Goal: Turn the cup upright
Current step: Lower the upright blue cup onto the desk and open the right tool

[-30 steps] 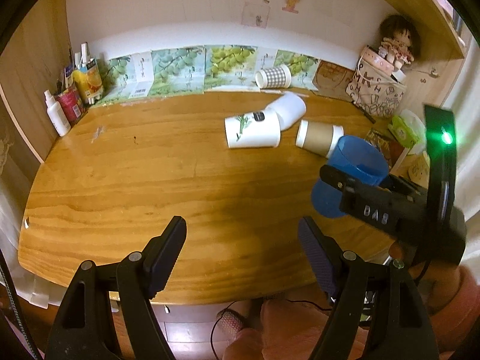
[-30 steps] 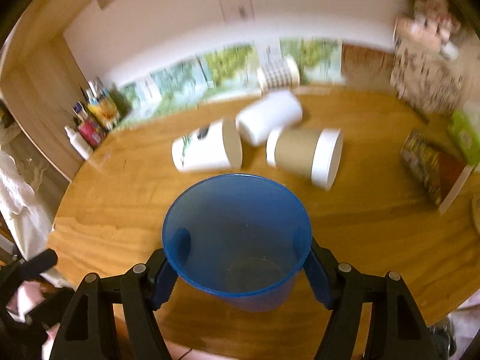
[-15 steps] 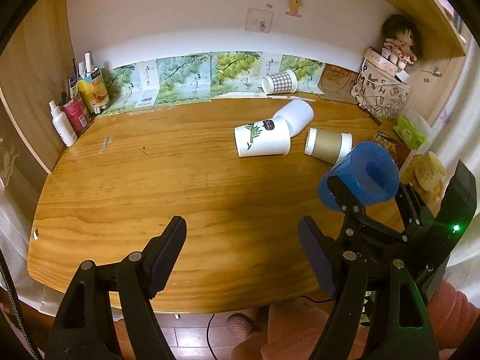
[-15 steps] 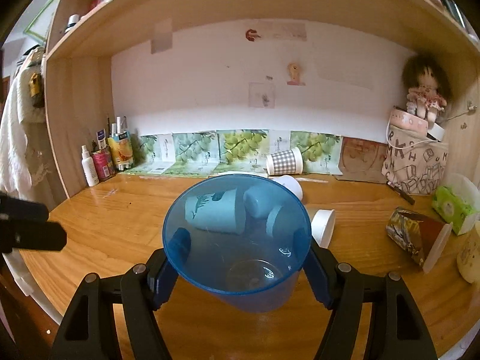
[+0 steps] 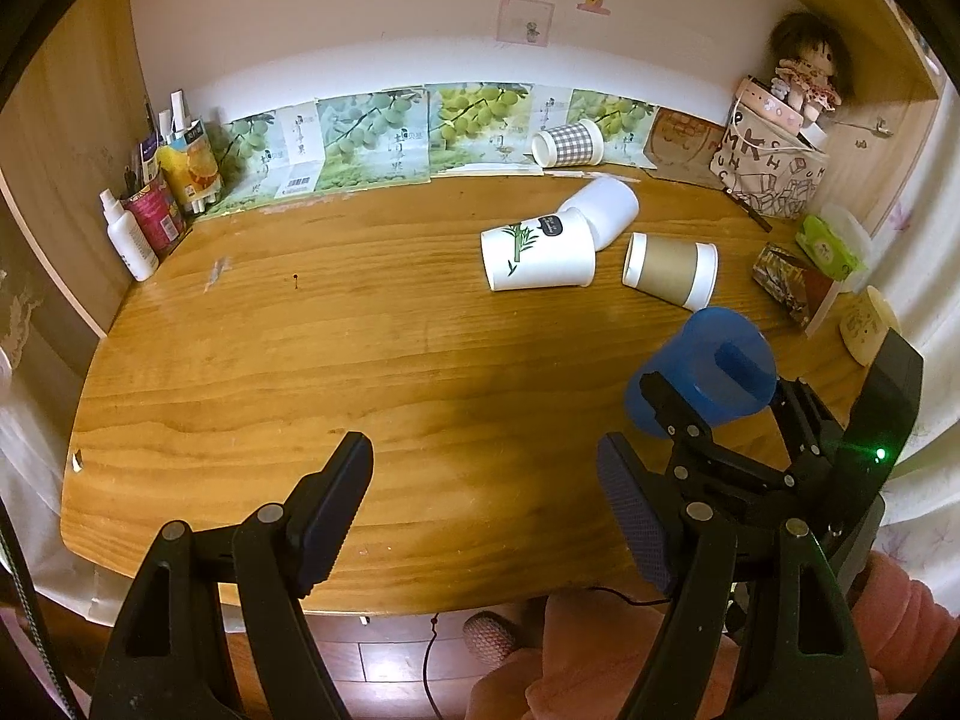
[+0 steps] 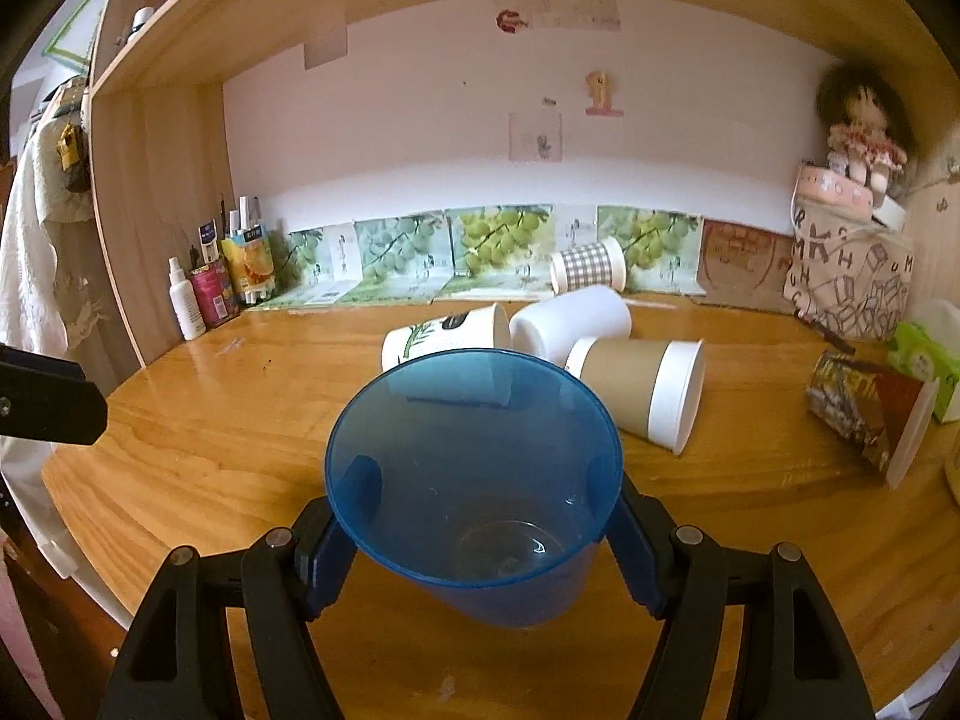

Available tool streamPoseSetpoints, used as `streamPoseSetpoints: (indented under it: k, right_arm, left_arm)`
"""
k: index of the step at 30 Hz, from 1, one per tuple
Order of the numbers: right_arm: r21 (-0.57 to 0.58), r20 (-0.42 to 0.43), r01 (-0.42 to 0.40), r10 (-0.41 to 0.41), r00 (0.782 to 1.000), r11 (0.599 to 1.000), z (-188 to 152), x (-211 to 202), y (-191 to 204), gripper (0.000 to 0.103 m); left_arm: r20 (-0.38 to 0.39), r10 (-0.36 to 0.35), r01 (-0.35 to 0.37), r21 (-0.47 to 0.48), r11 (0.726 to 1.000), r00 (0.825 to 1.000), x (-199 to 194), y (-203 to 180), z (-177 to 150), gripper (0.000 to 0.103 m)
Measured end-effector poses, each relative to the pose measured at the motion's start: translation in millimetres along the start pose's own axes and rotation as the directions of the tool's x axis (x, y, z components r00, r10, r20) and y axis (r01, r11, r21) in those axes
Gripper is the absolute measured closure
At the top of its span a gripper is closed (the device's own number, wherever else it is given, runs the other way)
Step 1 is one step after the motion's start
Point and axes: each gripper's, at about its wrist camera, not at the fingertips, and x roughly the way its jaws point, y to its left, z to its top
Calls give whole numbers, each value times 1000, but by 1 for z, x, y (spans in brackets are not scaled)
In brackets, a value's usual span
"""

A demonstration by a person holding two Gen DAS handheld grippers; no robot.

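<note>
Blue cup, left wrist view: we log it at 4 o'clock, clamped in the right gripper above the table. Left gripper gapes wide, holding nothing. Right wrist view: blue cup at centre, mouth tilted toward the camera, right gripper pinching both sides. Brown paper cup lies sideways at 1 o'clock.

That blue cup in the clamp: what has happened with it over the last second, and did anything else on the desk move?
The blue cup stayed clamped in the right gripper, whose fingers press its sides. It was tipped from pointing down at the desk to nearly level, mouth rising, and has come lower toward the wood. The left gripper stayed open and empty. The paper cups lying on their sides did not move.
</note>
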Motion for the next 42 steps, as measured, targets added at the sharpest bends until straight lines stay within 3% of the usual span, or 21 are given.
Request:
streamPoseSetpoints:
  k: [16,28,32,42]
  right_arm:
    - [-7,-120,4,-5,993,1000,3,8,0,29]
    - [8,-167,-19,20,986,1000,4,-4,3,17]
    - [6,-161,-34,34,986,999,5,-14,2,1]
    - [-7,-109,6,-7,994,1000,3,-60,-5,0]
  left_arm:
    - [47,-12,12,-2,1000,999,-15,5,-1,23]
    - [96,0,7,-73,997,995,-35,-6,-5,23]
    - [120,20,-10,-81,997,993,-46,-6,-8,23]
    - [121,88,-70,-146,987,989,-77,-20,-26,19]
